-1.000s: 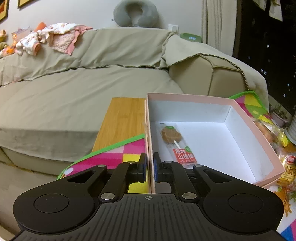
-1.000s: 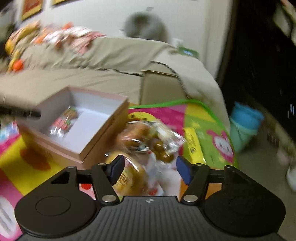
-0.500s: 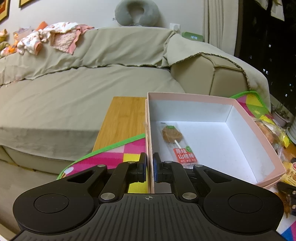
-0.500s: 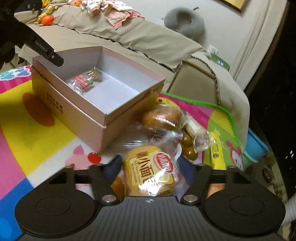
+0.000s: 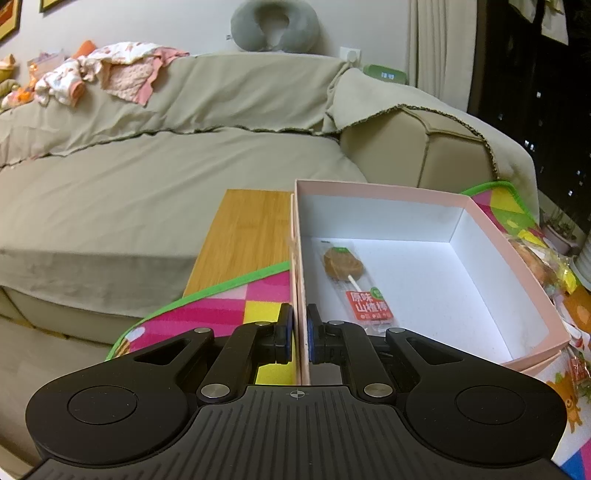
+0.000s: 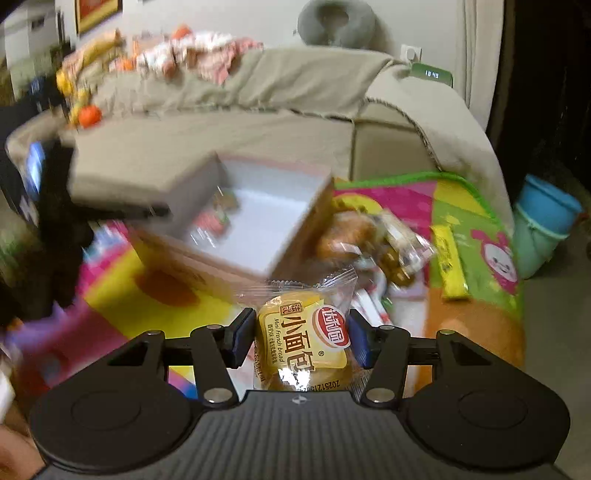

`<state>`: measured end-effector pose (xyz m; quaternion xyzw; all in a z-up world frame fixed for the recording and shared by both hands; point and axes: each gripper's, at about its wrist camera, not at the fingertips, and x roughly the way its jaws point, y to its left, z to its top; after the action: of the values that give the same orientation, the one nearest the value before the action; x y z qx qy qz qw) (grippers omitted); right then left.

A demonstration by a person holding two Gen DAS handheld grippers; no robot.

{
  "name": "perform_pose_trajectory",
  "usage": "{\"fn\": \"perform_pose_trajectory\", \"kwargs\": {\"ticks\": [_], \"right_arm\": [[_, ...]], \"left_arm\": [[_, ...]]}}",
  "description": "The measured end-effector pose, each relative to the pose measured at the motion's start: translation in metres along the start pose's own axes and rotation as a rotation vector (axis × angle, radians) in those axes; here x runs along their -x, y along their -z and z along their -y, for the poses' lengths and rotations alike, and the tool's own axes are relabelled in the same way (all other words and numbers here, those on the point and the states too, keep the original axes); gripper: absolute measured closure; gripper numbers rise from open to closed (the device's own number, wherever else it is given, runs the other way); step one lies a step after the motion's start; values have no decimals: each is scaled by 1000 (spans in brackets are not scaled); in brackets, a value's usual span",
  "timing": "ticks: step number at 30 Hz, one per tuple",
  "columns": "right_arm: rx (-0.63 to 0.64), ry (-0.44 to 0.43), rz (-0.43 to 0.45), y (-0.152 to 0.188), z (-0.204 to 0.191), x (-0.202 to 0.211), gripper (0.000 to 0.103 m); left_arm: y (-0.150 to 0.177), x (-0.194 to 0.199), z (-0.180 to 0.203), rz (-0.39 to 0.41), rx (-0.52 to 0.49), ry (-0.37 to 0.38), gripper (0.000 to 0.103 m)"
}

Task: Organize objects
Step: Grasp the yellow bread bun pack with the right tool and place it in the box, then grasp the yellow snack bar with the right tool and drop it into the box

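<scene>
While my left gripper [image 5: 299, 334] pinches pink box [image 5: 491, 229] wall, right gripper [image 6: 301, 338] closes on mini bread packet [image 6: 304, 339], lengthwise between fingers; box lies ahead-left.

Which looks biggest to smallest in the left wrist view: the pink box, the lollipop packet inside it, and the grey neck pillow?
1. pink box, by far the largest.
2. grey neck pillow, though it sits far back, so its true size is unsure.
3. lollipop packet.
</scene>
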<state>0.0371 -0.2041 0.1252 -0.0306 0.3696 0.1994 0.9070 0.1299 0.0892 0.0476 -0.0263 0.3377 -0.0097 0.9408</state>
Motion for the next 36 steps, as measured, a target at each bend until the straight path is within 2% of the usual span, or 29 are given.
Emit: {"fn": "perform_pose_trajectory", "kwargs": {"ticks": [3, 5, 9, 11, 15, 18, 21, 27, 36], "right_arm": [[-92, -82, 59, -29, -4, -3, 50], [-111, -112, 95, -49, -14, -17, 50], [-143, -114, 135, -84, -35, -60, 50], [-206, -95, 189, -100, -41, -85, 50], [-249, -157, 153, -111, -46, -120, 47], [-235, -148, 131, -102, -42, -123, 46], [-219, -95, 128, -85, -28, -111, 41], [-126, 99, 132, -43, 7, -78, 35], [-193, 299, 75, 23, 68, -46, 27]], "left_arm": [[0, 0, -2, 1, 8, 6, 93], [0, 0, -2, 1, 7, 9, 93], [0, 0, -2, 0, 7, 13, 93], [0, 1, -2, -1, 8, 15, 93], [1, 1, -3, -2, 3, 17, 92], [1, 1, -4, 0, 4, 22, 92], [1, 1, -4, 1, 9, 22, 92], [1, 1, -4, 1, 17, 28, 92], [1, 1, -4, 0, 19, 19, 92]]}}
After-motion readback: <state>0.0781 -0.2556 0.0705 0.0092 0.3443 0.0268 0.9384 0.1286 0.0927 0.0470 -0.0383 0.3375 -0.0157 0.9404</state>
